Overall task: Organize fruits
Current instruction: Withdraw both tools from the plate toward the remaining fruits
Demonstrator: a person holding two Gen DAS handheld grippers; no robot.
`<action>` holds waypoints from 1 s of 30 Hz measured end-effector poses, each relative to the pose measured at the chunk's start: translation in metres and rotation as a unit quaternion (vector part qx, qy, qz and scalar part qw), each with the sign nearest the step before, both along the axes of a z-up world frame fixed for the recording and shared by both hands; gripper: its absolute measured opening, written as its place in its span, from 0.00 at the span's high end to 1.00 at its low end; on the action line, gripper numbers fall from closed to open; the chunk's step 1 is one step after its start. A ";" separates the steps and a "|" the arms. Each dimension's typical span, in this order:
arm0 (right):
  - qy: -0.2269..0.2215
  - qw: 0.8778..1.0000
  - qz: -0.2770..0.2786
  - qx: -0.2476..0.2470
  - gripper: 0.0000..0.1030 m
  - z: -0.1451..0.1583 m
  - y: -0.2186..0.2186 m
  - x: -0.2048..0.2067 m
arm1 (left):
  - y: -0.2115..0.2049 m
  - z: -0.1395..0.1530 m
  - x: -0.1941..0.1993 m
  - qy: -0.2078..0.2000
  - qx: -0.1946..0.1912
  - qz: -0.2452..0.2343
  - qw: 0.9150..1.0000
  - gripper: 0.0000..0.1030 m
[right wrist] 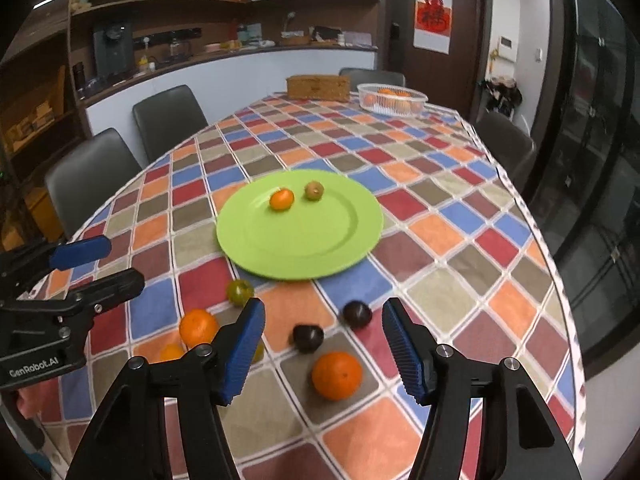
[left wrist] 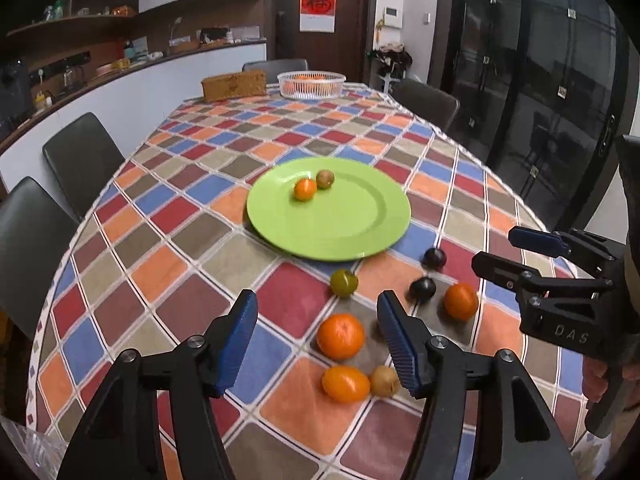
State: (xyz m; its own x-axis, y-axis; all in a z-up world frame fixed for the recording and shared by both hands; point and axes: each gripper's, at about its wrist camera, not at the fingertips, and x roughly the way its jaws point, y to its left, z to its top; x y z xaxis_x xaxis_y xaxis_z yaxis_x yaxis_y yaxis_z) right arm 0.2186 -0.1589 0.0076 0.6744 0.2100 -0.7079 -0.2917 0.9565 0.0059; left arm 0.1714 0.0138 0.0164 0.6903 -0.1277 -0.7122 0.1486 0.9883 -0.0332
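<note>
Left gripper and right gripper both spread wide, holding nothing. Plate carries two fruits. Seven fruits lie loose on the tablecloth near the plate's front edge; basket at far end.

- A long desk under a chequered cloth of red, blue, orange and tan squares fills the room.
- Dark padded chairs line its left edge; more stand at the far end and along the right edge.
- A white counter with dark wooden shelves runs along the left wall.
- A dark brown door carries a red paper poster.
- Black glass-fronted panels cover the right wall.
</note>
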 end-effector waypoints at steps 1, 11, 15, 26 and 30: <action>0.006 1.000 -0.004 0.001 0.40 -0.003 -0.002 0.000 | -0.002 -0.004 0.000 0.006 0.001 -0.003 1.000 0.41; 0.056 0.998 -0.028 0.001 0.40 -0.034 -0.013 -0.002 | -0.009 -0.032 0.006 0.049 0.009 -0.029 0.998 0.41; 0.069 0.997 -0.031 -0.005 0.40 -0.042 -0.013 -0.001 | -0.011 -0.044 0.013 0.069 0.013 -0.041 0.997 0.41; 0.097 0.995 -0.027 -0.012 0.40 -0.059 -0.011 0.008 | -0.015 -0.067 0.033 0.106 0.018 -0.059 0.992 0.41; 0.102 0.994 -0.029 -0.011 0.40 -0.062 -0.011 0.013 | -0.016 -0.072 0.040 0.114 0.017 -0.063 0.991 0.41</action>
